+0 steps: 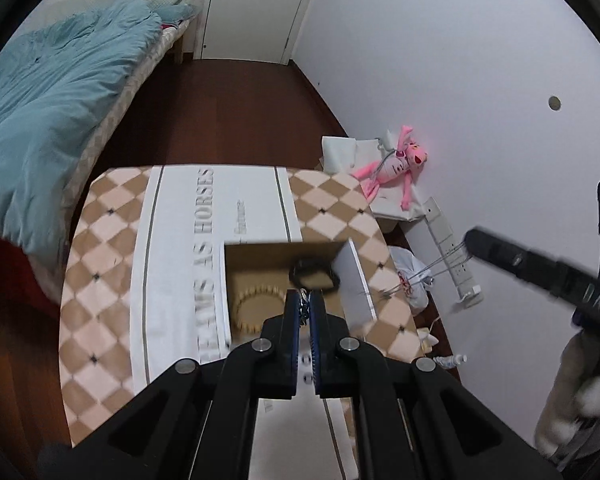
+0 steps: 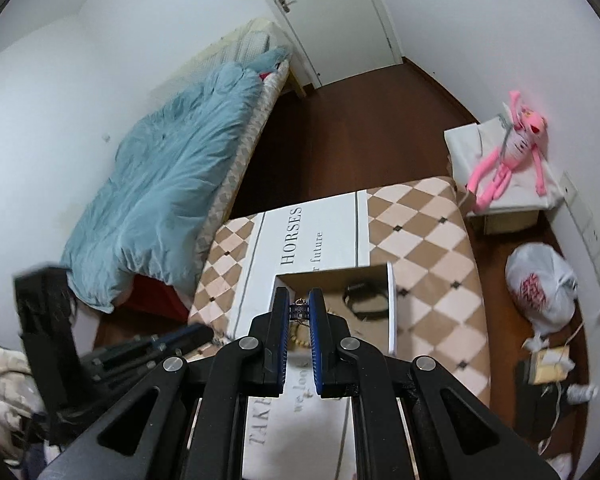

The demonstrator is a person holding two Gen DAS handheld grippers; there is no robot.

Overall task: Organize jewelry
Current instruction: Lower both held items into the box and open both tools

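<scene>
Open cardboard box (image 1: 260, 256) sits on the checkered surface (image 1: 100, 280), on top of the white runner (image 1: 172, 248) with the printed lettering, toward the right edge. Going left to right inside the box: a beaded bracelet (image 1: 256, 306) made of pale wooden beads lies on the left part of the floor, and a black ring-shaped band (image 1: 314, 274) sits toward the right wall, near the white flap (image 1: 360, 280).

The left gripper (image 1: 305, 306) hangs over the box with its jaws squeezed nearly together on a small dangly piece of jewelry, too blurry to name.

The right gripper (image 2: 299, 312) is also above the box and is pinching a small dark band (image 2: 299, 311) with lettering and a bit of gold on top. In the left wrist view, thin silver chains (image 1: 432, 268) dangle from the right gripper's tip, out past the right edge of the surface.
</scene>
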